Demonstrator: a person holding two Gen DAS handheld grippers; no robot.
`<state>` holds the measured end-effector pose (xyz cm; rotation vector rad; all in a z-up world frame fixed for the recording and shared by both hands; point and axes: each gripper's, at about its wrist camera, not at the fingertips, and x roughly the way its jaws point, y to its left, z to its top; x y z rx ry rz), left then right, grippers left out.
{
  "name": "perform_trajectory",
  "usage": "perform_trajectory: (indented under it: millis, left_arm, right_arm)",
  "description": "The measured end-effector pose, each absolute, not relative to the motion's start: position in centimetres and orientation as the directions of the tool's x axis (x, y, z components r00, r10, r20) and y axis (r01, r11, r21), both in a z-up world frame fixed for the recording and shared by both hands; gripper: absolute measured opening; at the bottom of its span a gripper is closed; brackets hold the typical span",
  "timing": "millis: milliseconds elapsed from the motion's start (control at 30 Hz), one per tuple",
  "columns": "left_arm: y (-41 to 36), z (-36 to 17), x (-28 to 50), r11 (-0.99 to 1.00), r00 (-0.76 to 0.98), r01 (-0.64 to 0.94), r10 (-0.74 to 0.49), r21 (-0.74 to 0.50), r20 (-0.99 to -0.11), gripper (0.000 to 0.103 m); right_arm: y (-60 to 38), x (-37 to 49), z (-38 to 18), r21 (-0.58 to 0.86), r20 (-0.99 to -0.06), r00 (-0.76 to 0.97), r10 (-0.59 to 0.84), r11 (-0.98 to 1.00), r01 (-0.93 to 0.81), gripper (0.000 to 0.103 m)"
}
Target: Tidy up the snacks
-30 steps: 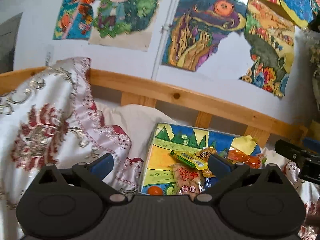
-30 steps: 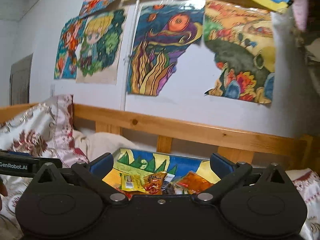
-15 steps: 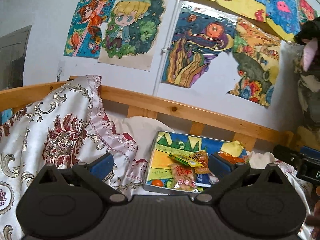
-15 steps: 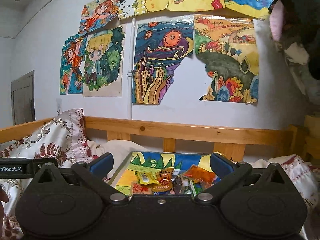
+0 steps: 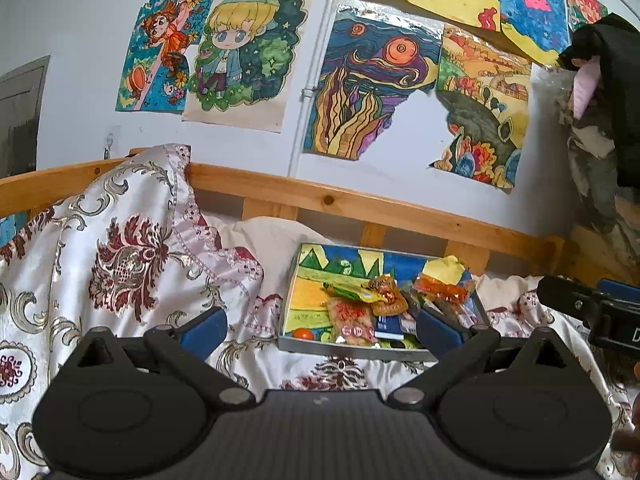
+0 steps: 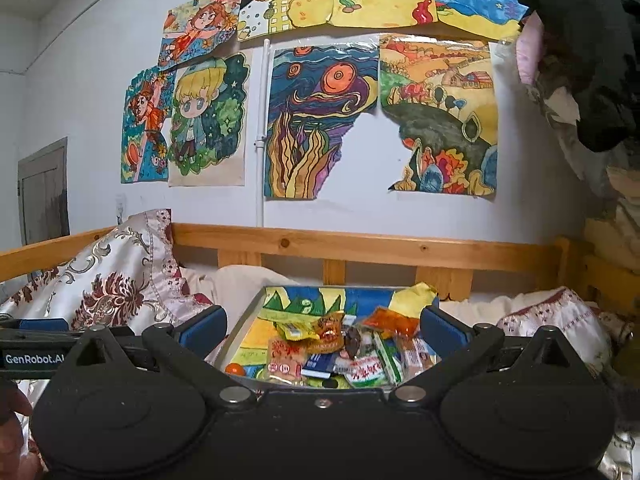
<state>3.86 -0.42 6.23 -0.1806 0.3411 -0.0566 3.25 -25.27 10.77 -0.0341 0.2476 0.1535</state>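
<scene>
A flat tray (image 5: 308,343) with a painted picture inside lies on the bed, holding a heap of snack packets (image 5: 362,312), among them an orange packet (image 5: 442,290) and a small orange ball (image 5: 303,334). The tray (image 6: 236,334) and the snack packets (image 6: 348,350) also show in the right wrist view. My left gripper (image 5: 320,328) is open and empty, held back from the tray's near edge. My right gripper (image 6: 322,330) is open and empty, a little back from the snacks. The right gripper also shows at the right edge of the left wrist view (image 5: 588,310).
A patterned satin quilt (image 5: 100,264) is heaped on the left. A wooden bed rail (image 5: 360,208) runs behind the tray, with a white pillow (image 5: 272,236) in front of it. Paintings (image 5: 360,92) cover the wall. Dark clothes (image 5: 616,100) hang at the right.
Both grippers have pulled back and up from the tray, so it looks smaller and lower in both views. Both stay open and empty.
</scene>
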Motion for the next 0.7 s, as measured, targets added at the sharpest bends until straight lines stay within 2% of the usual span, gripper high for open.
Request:
perform_trajectory:
  millis: [467,700]
  left_arm:
    - [0.2,4.1,3.2,0.986,0.927,-0.008,-0.054,-0.165,-0.37,0.102]
    - [-0.3,2.0,3.8,0.991,0.909,0.028,-0.079,-0.128,-0.409,0.102]
  right_arm:
    - [-25.5,1.0,7.7,0.016,-0.283,0.953,0.109,0.994,-0.109,0.102]
    - [-26.3,1.5,5.2,0.062,-0.374,0.924,0.074,0.997,-0.055,0.102]
